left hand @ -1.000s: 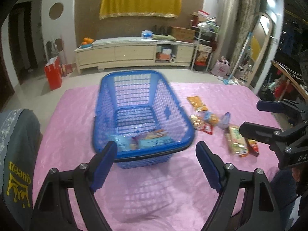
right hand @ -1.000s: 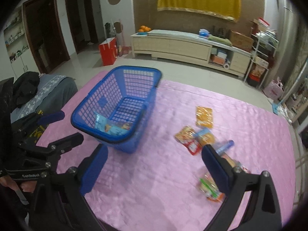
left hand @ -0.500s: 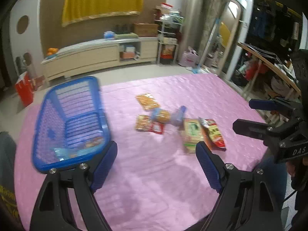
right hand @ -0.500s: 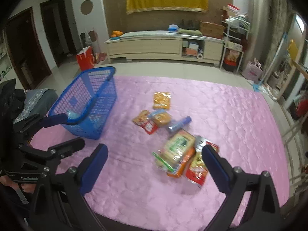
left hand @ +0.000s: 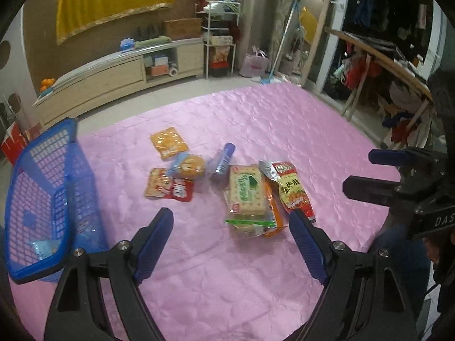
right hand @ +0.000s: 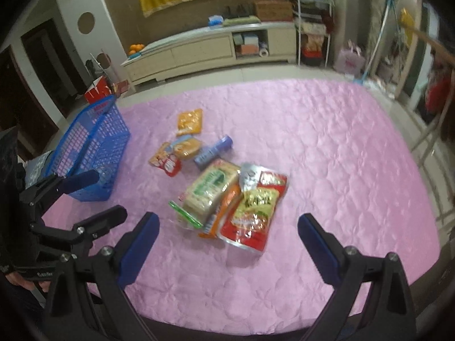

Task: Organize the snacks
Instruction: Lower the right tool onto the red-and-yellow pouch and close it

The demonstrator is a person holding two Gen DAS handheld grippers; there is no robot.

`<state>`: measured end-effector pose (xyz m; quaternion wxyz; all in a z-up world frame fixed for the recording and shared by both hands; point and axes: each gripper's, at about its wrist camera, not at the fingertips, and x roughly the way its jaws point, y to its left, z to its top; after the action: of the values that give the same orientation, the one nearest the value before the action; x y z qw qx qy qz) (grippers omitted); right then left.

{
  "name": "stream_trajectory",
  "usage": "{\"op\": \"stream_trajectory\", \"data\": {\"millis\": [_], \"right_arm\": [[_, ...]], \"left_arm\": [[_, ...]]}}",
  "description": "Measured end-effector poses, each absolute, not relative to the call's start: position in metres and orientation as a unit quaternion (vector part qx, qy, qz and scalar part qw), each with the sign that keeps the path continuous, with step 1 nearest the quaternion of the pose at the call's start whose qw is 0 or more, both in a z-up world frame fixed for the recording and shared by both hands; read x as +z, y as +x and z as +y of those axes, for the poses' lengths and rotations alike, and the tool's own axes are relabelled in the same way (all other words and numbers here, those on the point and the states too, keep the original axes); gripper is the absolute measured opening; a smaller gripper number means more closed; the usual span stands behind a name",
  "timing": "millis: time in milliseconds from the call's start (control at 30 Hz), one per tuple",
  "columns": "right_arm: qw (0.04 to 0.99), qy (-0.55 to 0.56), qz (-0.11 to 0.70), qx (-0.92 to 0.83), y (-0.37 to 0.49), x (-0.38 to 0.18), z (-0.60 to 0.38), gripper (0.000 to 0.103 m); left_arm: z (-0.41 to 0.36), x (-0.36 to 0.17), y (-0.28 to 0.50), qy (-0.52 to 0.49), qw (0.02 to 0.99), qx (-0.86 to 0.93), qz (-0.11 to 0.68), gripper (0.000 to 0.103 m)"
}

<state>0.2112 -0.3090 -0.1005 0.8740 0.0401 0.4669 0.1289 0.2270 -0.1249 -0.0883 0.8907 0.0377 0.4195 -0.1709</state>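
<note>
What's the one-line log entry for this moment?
left gripper: open, empty | right gripper: open, empty | cracker pack, red snack pouch: on pink cover | blue basket: partly filled

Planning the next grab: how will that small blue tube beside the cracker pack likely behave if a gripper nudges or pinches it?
The blue tube lies on its side and looks round, so a nudge would probably roll it across the pink quilt. It seems small and likely light. Its glossy wrap may slip between the pads, so pinching across its width seems safer.
</note>
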Motion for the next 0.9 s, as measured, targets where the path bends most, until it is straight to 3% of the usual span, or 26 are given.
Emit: {"op": "stream_trajectory", "data": {"millis": [433, 900], "right_arm": [[0.812, 0.138, 0.553, 0.128, 0.273, -0.171, -0.328, 0.099], [0.789, 0.113, 0.596, 0.1, 0.312, -0.206, -0.313, 0.1]], "left_arm": [[-0.146, -0.139, 0.27, 0.059, 0.864, -0.159, 0.473, 0.082], [-0.145, -0.165, 0.313, 0.074, 0.85, -0.155, 0.498, 0.082]]}}
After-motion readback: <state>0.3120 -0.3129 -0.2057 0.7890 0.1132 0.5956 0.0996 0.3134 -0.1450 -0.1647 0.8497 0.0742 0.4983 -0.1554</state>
